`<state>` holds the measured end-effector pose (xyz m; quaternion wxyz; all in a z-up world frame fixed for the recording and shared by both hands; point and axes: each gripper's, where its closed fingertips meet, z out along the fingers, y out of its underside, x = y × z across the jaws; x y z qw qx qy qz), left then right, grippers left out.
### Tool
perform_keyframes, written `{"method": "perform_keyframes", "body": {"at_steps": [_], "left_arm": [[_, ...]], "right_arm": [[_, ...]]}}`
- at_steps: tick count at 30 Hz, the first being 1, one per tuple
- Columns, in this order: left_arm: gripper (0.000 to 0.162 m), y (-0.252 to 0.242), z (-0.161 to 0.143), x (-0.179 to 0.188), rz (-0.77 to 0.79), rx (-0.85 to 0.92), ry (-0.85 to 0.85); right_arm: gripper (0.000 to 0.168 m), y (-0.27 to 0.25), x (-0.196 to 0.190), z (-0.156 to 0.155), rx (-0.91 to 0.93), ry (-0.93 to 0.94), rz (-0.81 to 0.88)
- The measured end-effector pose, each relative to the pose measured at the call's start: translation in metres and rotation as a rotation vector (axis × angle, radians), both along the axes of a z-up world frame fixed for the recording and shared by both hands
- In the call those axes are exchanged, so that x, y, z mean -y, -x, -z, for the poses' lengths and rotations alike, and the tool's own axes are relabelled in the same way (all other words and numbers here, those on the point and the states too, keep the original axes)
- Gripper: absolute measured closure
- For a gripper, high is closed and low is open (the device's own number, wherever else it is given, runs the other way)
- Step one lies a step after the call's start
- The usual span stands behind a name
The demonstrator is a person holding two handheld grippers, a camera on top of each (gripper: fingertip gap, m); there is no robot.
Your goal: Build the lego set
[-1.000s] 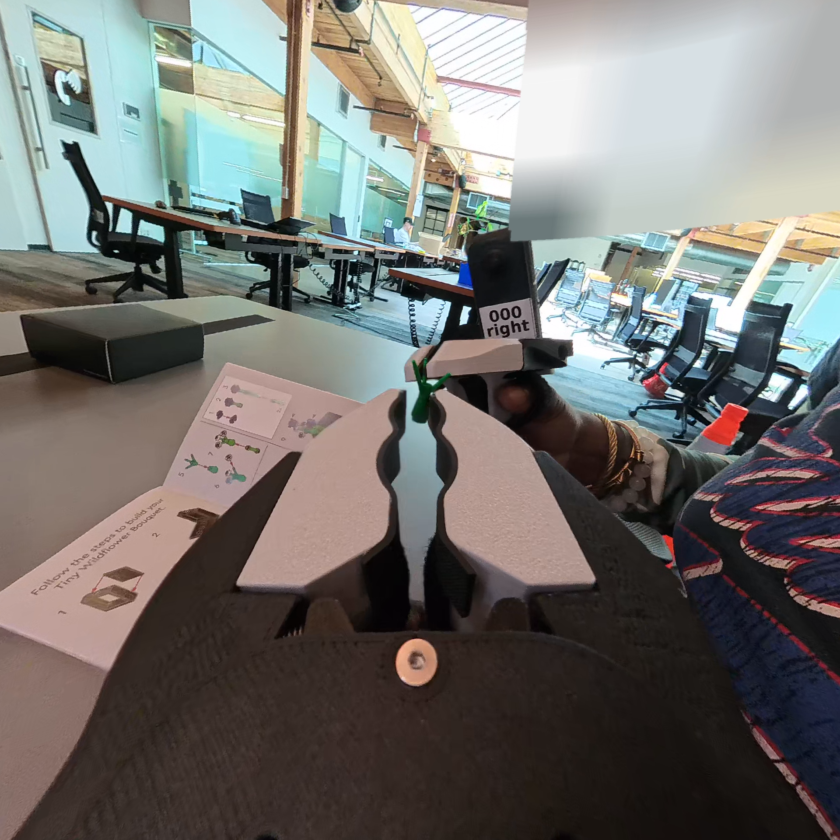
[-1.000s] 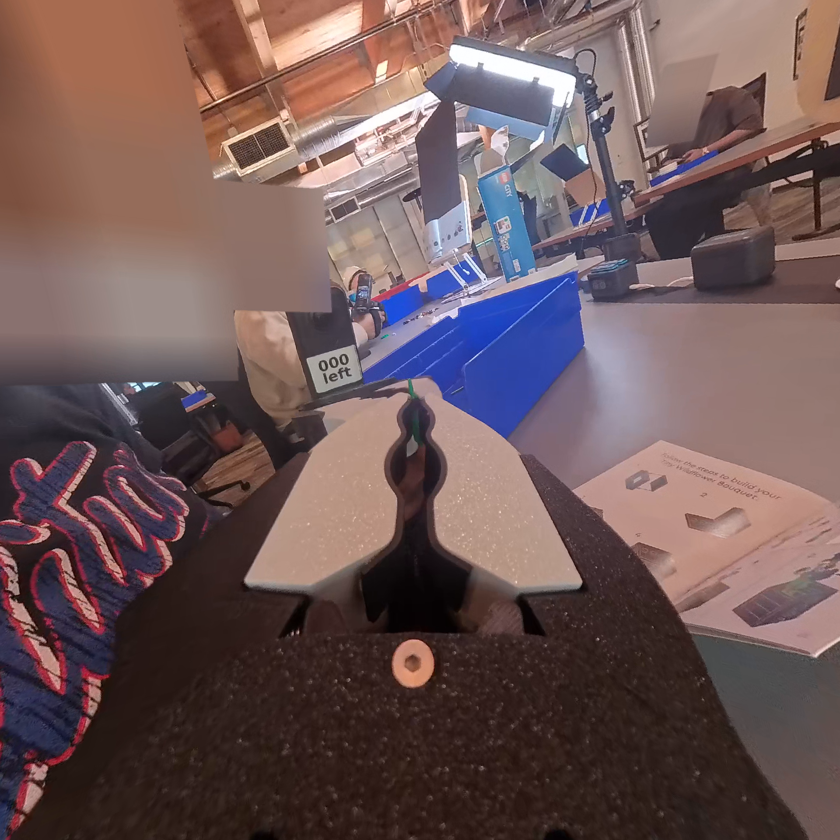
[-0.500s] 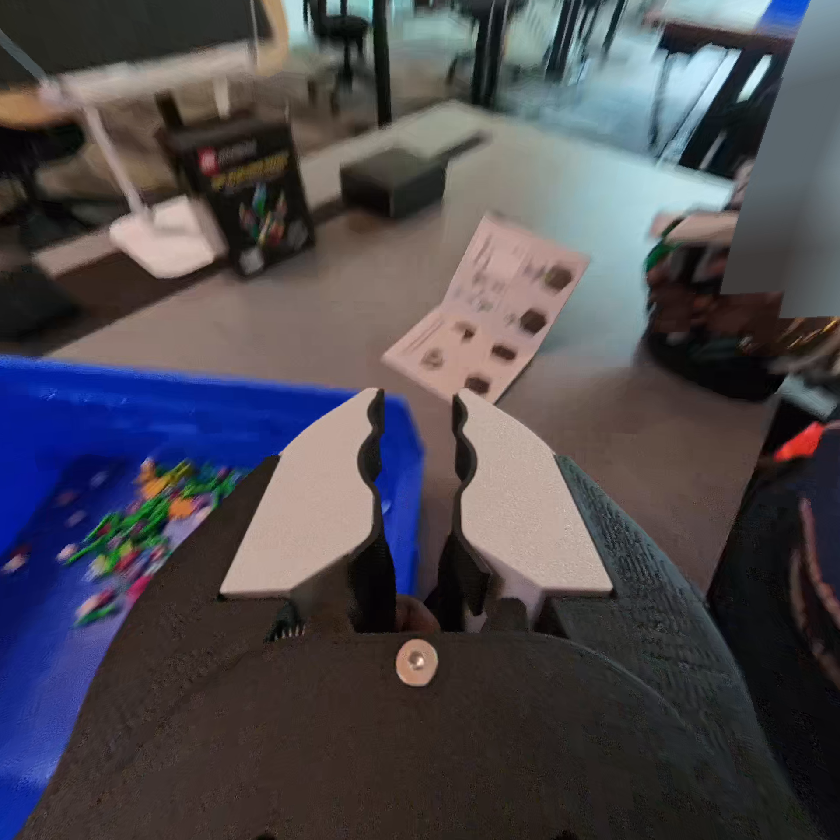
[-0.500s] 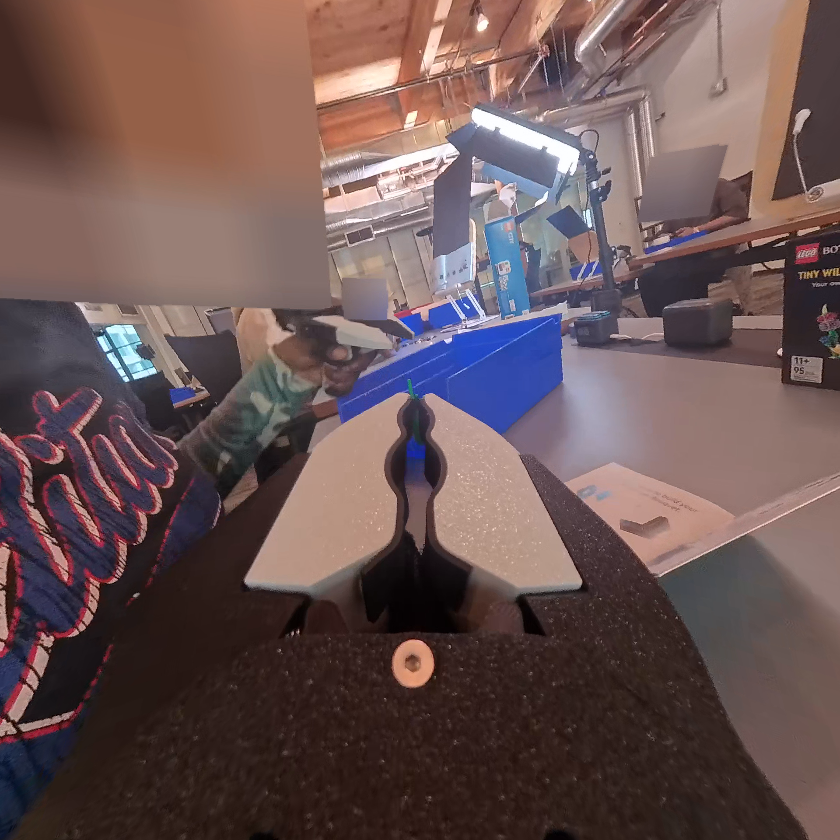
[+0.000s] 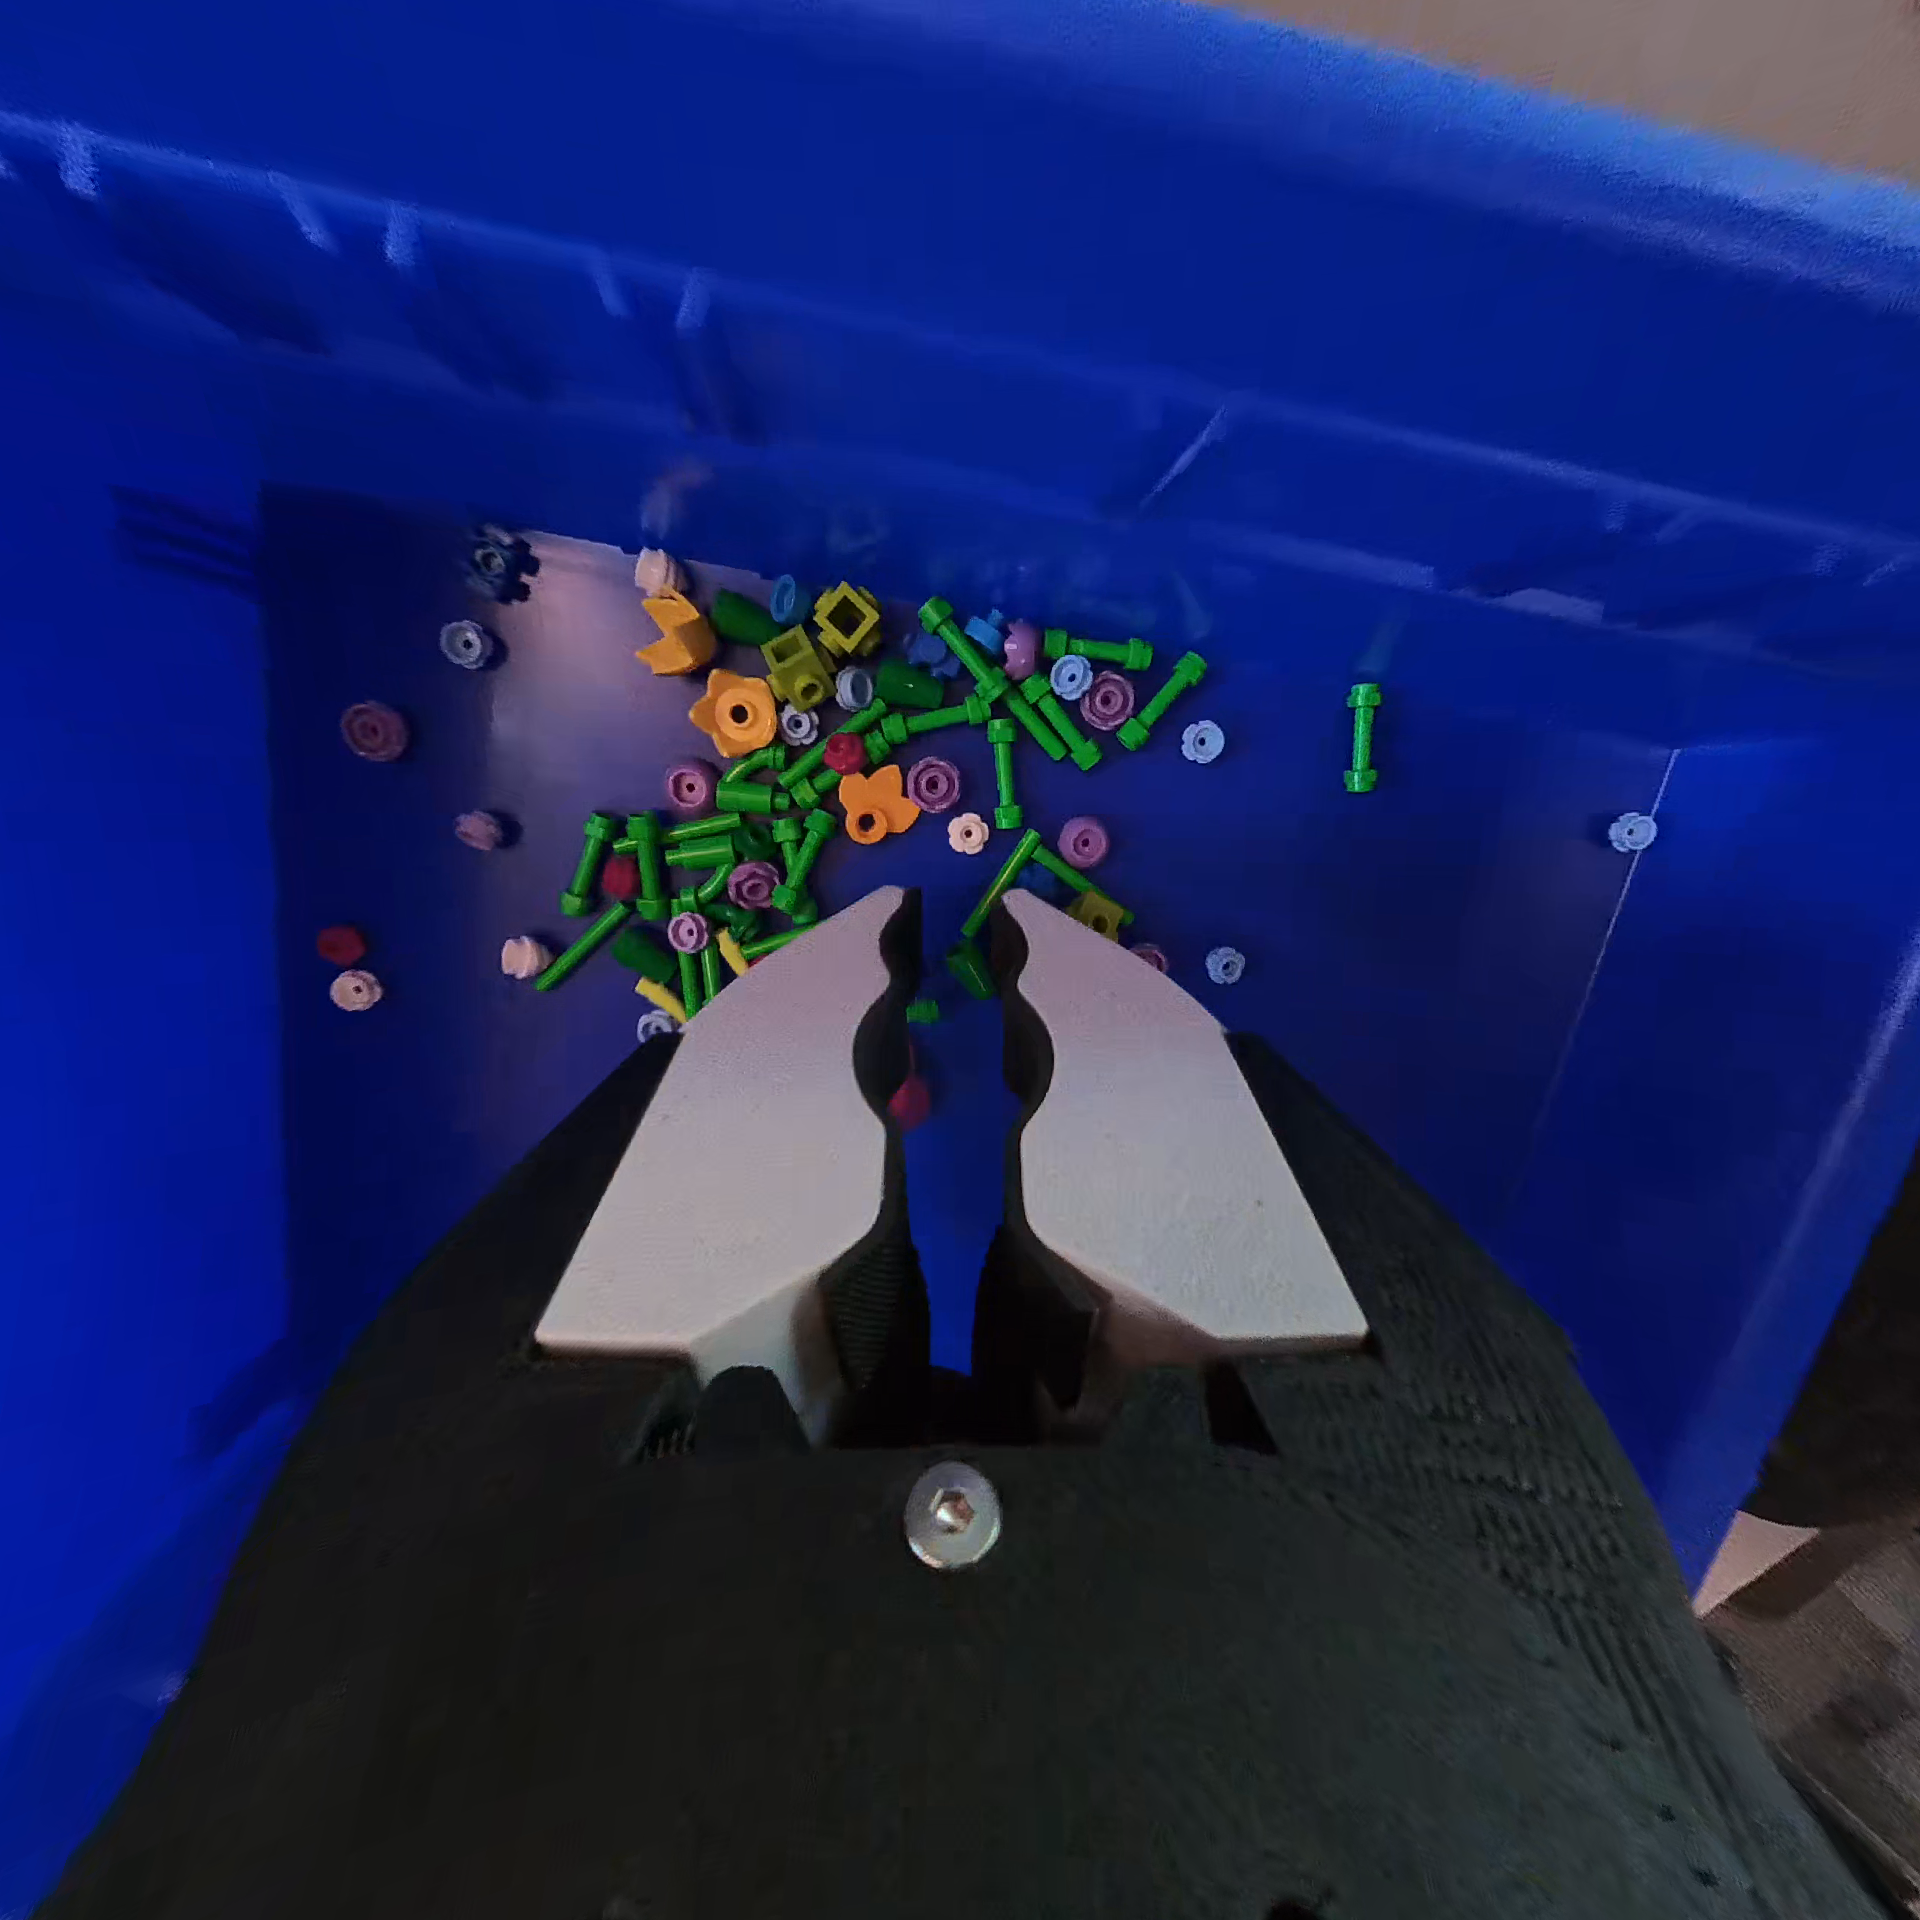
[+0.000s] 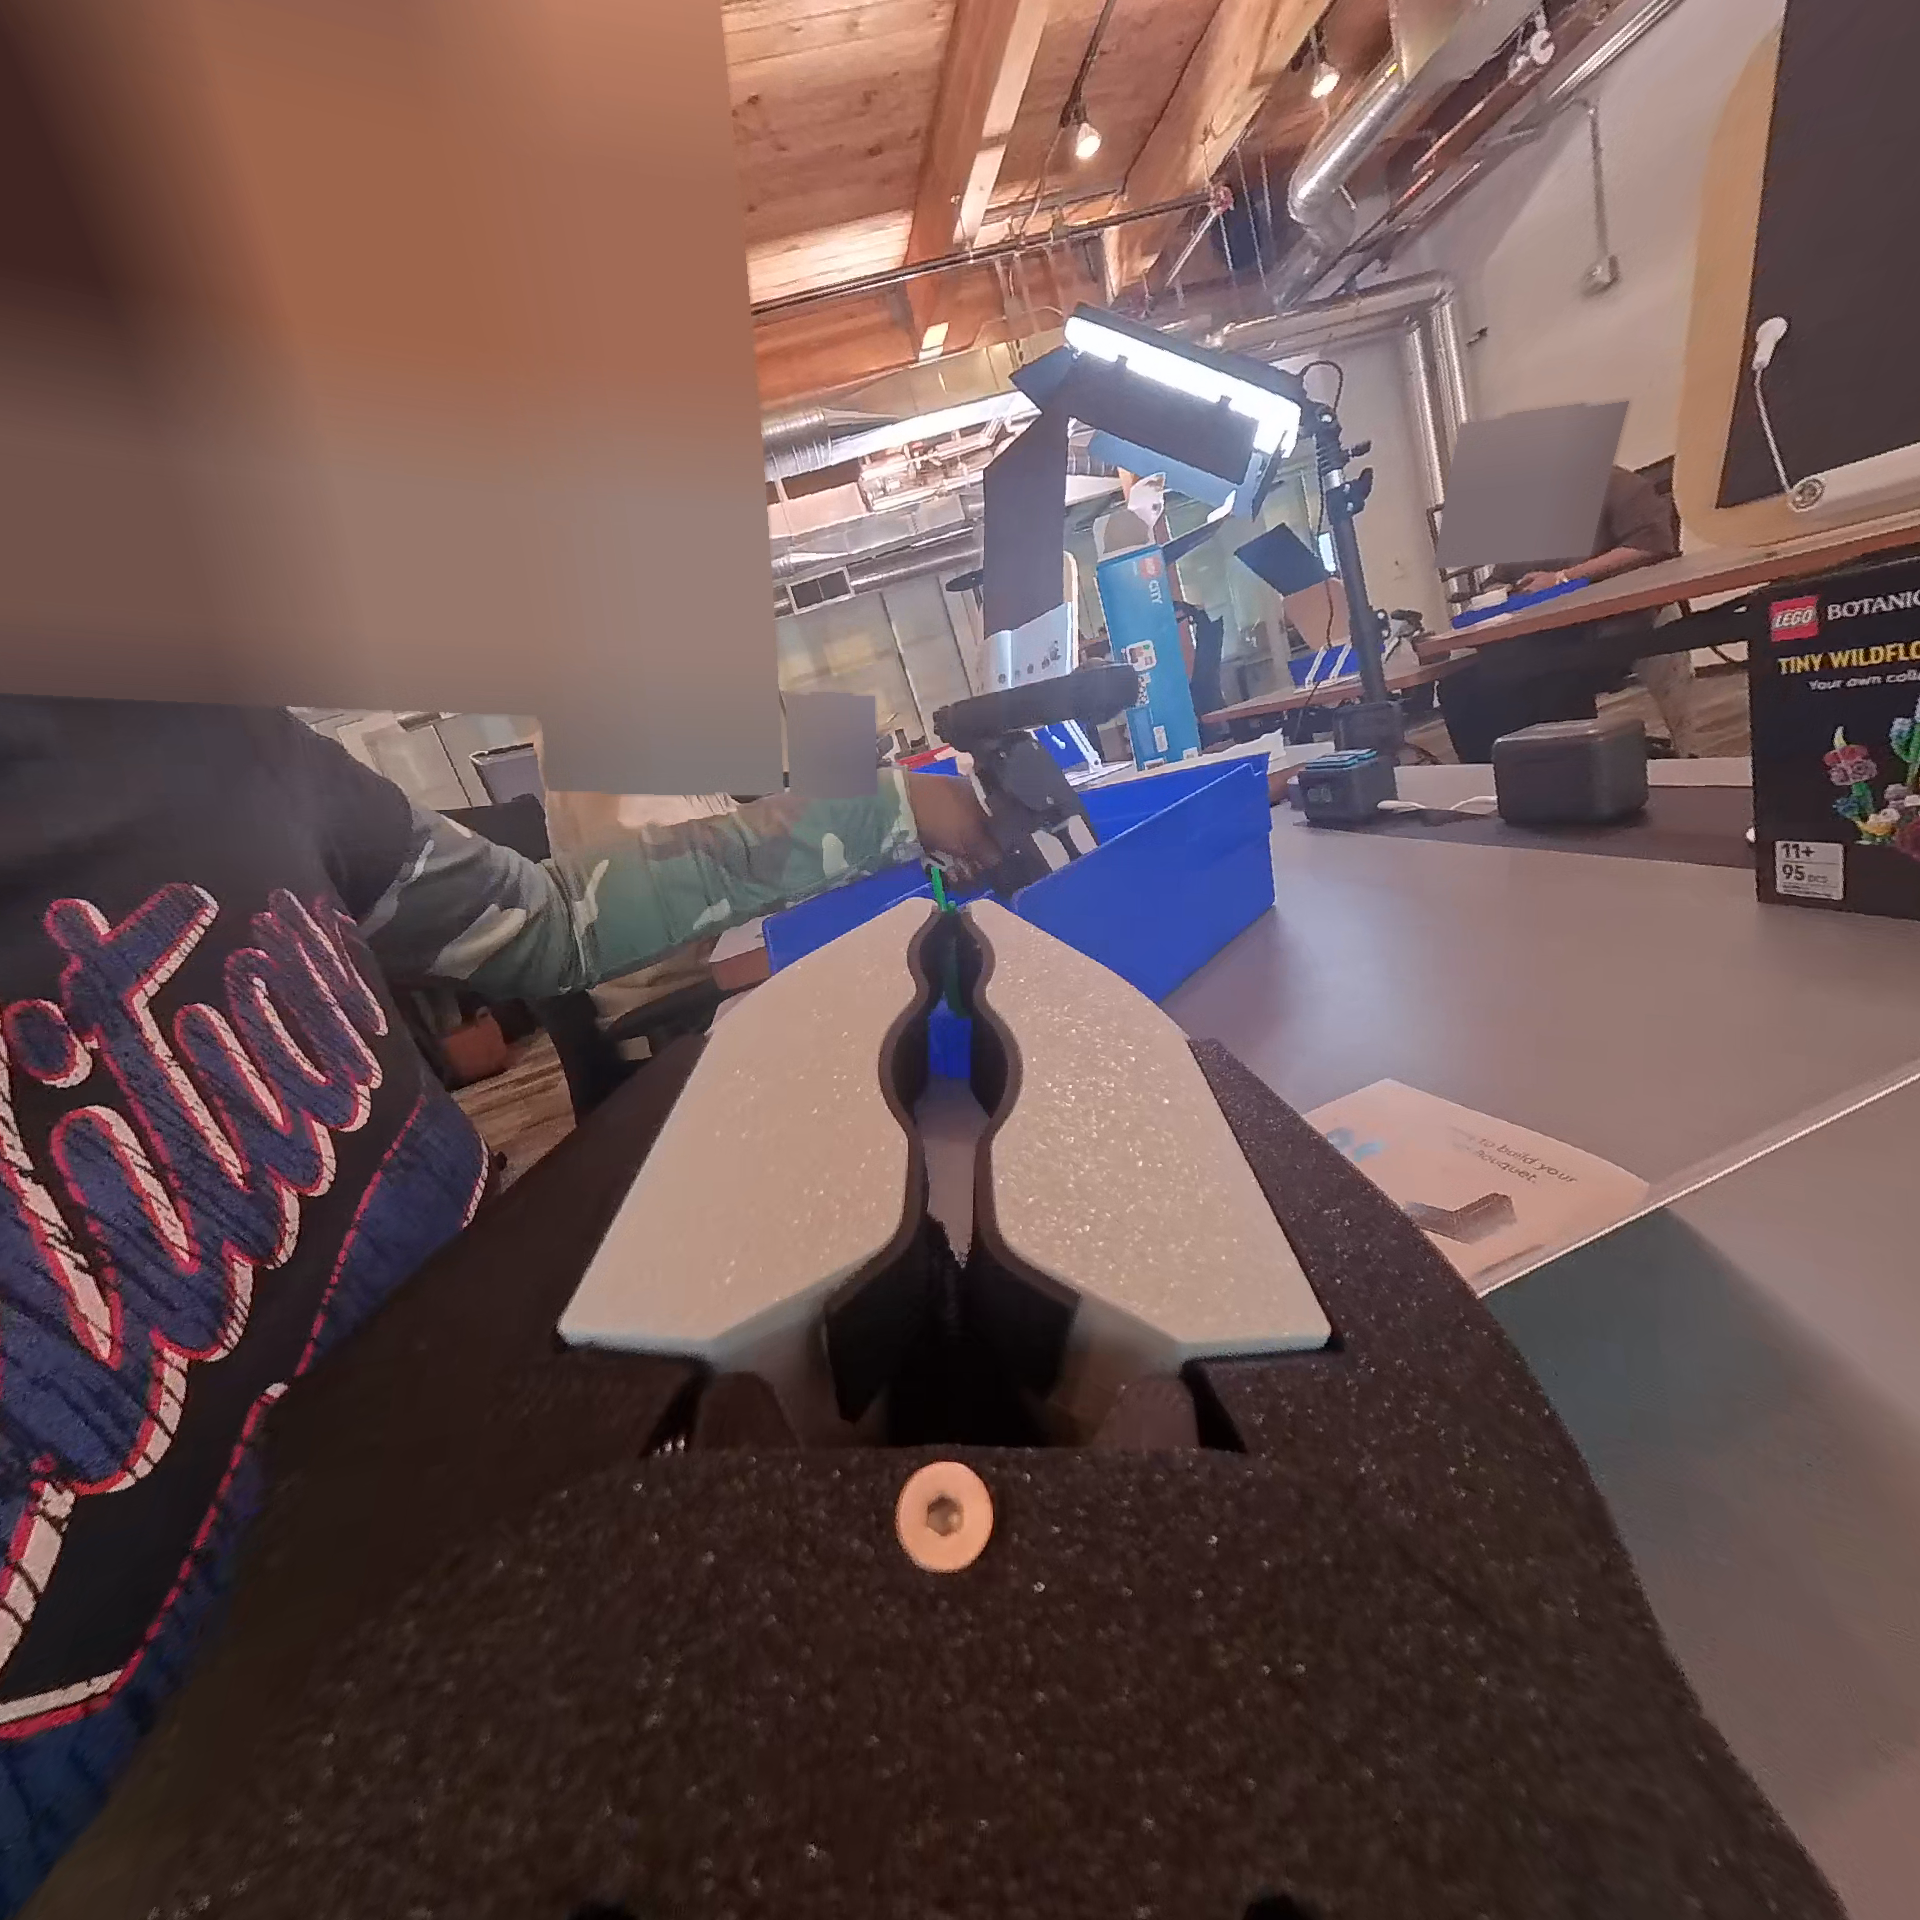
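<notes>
Part-picking is in hand: left claw (image 5: 951,914), narrowly parted and empty, hovers over bin (image 5: 1039,343) pieces, needing descent toward twelve o'clock, while right claw (image 6: 951,906) pinches green stem (image 6: 942,896).

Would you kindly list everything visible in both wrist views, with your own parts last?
bin: one, blue, on the table
loose pieces: many, mostly green, purple, orange, on the bin floor
set box: one, black, far right on the table
booklet: one, pale, right of the right tongs
table: one, grey
small case: one, dark grey, behind the bin
green stem: one, pinched at the right tongs' tips
left tongs: open, inside the bin
right tongs: shut on the stem
</notes>
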<state>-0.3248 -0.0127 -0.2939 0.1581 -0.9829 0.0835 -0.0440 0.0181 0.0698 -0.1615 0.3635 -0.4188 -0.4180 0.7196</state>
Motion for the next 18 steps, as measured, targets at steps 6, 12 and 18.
{"method": "perform_keyframes", "body": {"at_steps": [6, 12, 18], "left_arm": [[0.148, -0.002, 0.009, -0.006, -0.008, 0.017, 0.004], [0.148, -0.004, 0.01, -0.01, -0.009, 0.019, -0.003], [0.149, -0.001, 0.012, -0.012, -0.011, -0.012, 0.007]], "right_arm": [[0.167, 0.001, 0.0, 0.001, 0.001, 0.0, -0.003], [0.166, 0.001, -0.001, 0.001, 0.0, 0.004, -0.003], [0.166, 0.001, -0.001, 0.001, 0.002, 0.0, -0.004]]}}
